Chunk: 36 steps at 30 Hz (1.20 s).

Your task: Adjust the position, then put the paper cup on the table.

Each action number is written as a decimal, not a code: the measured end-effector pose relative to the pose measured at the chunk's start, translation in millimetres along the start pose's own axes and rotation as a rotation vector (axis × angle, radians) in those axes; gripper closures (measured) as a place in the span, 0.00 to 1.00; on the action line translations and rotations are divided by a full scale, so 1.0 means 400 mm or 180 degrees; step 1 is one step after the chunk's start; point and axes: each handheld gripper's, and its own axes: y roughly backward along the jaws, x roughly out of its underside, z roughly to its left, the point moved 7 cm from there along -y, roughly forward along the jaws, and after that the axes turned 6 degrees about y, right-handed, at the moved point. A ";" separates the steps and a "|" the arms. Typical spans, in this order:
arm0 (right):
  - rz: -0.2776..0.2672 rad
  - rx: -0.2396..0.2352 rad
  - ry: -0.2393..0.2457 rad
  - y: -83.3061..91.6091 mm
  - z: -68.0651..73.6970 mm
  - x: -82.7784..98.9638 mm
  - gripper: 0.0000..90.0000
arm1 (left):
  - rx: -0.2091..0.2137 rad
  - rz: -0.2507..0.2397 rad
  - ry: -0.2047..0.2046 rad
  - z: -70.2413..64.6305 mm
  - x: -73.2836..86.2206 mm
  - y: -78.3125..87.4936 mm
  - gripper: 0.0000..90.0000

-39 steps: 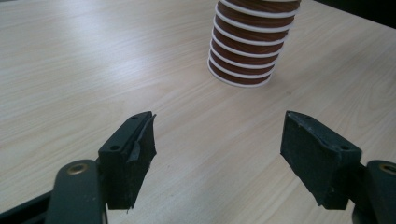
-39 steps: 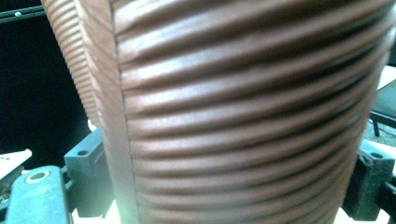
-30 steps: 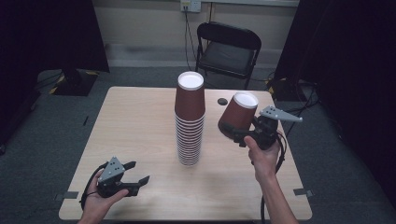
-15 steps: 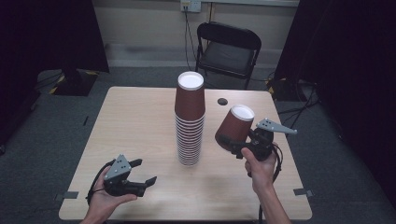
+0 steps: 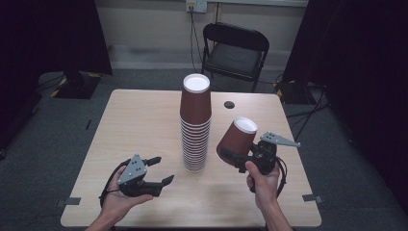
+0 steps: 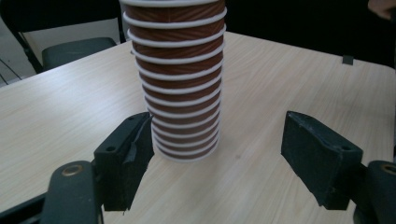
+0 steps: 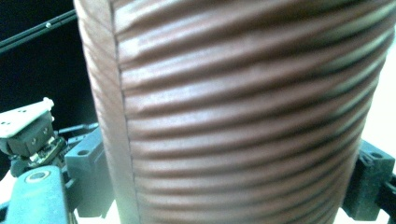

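Note:
A tall stack of upside-down brown ribbed paper cups [image 5: 196,130] stands in the middle of the wooden table [image 5: 139,120]. My right gripper [image 5: 231,155] is shut on a single brown cup [image 5: 237,137], held tilted with its white base up, just right of the stack and above the table. In the right gripper view this cup [image 7: 243,116] sits between the jaws of the right gripper [image 7: 229,186]. My left gripper [image 5: 161,170] hovers open at the front left, pointing at the stack's foot [image 6: 180,79]. The left gripper [image 6: 217,163] has just been closing a little, with nothing between its pads.
A black folding chair [image 5: 235,53] stands behind the table's far edge. A small dark round spot [image 5: 229,104] lies on the table behind the stack. Grey tape marks [image 5: 311,198] sit at the front corners. Dark curtains flank both sides.
My right gripper has come down and nearer with the cup in it. My left gripper has moved right toward the stack and risen slightly.

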 end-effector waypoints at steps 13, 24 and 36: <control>0.0096 -0.0162 -0.0286 -0.027 0.038 0.062 0.14 | 0.0190 -0.0272 -0.0176 -0.062 -0.054 -0.075 0.39; 0.0071 -0.0361 -0.0479 -0.055 0.110 0.089 0.14 | 0.0322 -0.0445 -0.0188 -0.109 -0.061 -0.116 0.54; 0.0153 -0.0509 -0.0605 -0.078 0.151 0.102 0.14 | 0.0205 -0.0793 -0.0322 -0.119 -0.072 -0.124 0.76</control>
